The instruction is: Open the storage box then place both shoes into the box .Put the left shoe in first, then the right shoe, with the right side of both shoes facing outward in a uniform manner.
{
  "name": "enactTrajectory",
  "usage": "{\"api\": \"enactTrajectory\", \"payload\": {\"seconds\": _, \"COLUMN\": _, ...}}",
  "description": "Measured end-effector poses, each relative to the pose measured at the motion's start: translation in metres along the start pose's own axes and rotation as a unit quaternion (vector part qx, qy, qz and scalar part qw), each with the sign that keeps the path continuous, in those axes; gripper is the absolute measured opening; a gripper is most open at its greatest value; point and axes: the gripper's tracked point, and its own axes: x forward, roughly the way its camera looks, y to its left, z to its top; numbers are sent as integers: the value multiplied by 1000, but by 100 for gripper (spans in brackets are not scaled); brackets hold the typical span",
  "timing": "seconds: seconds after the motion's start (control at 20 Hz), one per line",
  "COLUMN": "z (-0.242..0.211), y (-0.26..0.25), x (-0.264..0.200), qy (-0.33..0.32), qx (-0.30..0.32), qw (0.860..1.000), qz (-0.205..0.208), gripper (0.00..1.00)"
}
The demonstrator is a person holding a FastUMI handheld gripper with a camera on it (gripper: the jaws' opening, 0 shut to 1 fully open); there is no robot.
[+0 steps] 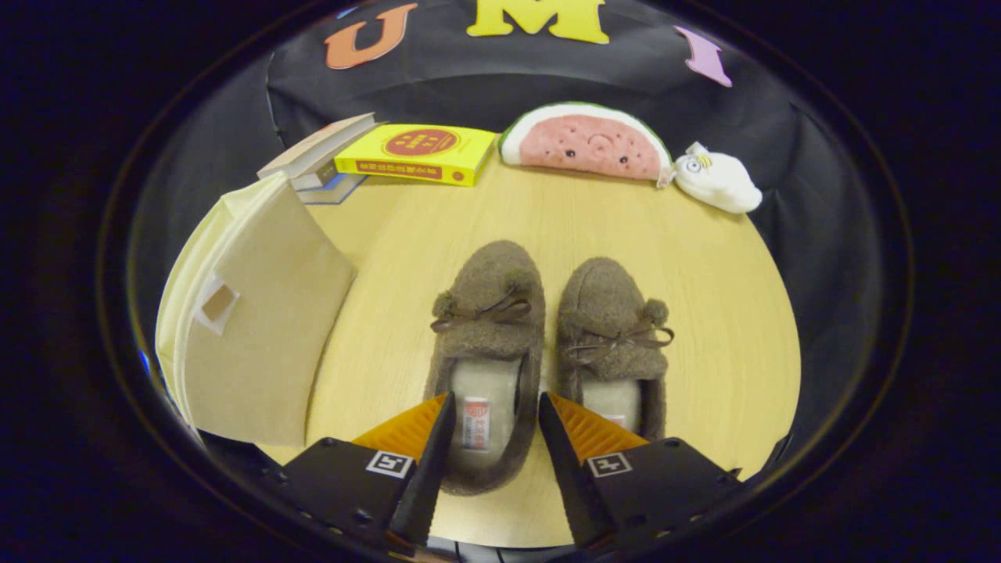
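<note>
The gripper (494,407) hovered with jaws apart over the left slipper's (486,352) heel; the right slipper (614,344) lay just beside it on the desk (704,258), the cream storage box (258,328) at left.

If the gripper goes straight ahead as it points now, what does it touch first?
Probably the left shoe: the open gripper has its heel between the fingers. Whether it hovers above is unclear.
</note>
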Motion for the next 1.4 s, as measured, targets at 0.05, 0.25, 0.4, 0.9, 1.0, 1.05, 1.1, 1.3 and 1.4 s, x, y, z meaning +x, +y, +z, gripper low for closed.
{"api": "enactTrajectory", "payload": {"seconds": 0.05, "z": -1, "y": -8, "x": 10, "qy": 7, "qx": 10, "qw": 1000, "qz": -13, "gripper": 63}}
{"api": "enactTrajectory", "payload": {"seconds": 0.25, "z": -1, "y": -7, "x": 21, "qy": 19, "qx": 9, "qw": 1000, "qz": -12, "gripper": 37}}
{"api": "enactTrajectory", "payload": {"seconds": 0.4, "z": 0, "y": -12, "x": 22, "qy": 25, "qx": 28, "qw": 999, "qz": -12, "gripper": 5}}
{"api": "enactTrajectory", "payload": {"seconds": 0.9, "z": 8, "y": -1, "x": -26, "qy": 18, "qx": 112, "qw": 992, "qz": 55, "gripper": 0}}
{"api": "enactTrajectory", "payload": {"seconds": 1.0, "z": 16, "y": 7, "x": -52, "qy": 2, "qx": 109, "qw": 992, "qz": 65, "gripper": 0}}
{"api": "enactTrajectory", "payload": {"seconds": 1.05, "z": 21, "y": 10, "x": -66, "qy": -10, "qx": 110, "qw": 992, "qz": 68, "gripper": 0}}
{"api": "enactTrajectory", "payload": {"seconds": 1.1, "z": 27, "y": 15, "x": -81, "qy": -21, "qx": 110, "qw": 991, "qz": 71, "gripper": 0}}
{"api": "enactTrajectory", "payload": {"seconds": 1.3, "z": 47, "y": 48, "x": -138, "qy": -56, "qx": 112, "qw": 987, "qz": 99, "gripper": 0}}
{"api": "enactTrajectory", "payload": {"seconds": 1.4, "z": 55, "y": 73, "x": -159, "qy": -60, "qx": 127, "qw": 982, "qz": 124, "gripper": 0}}
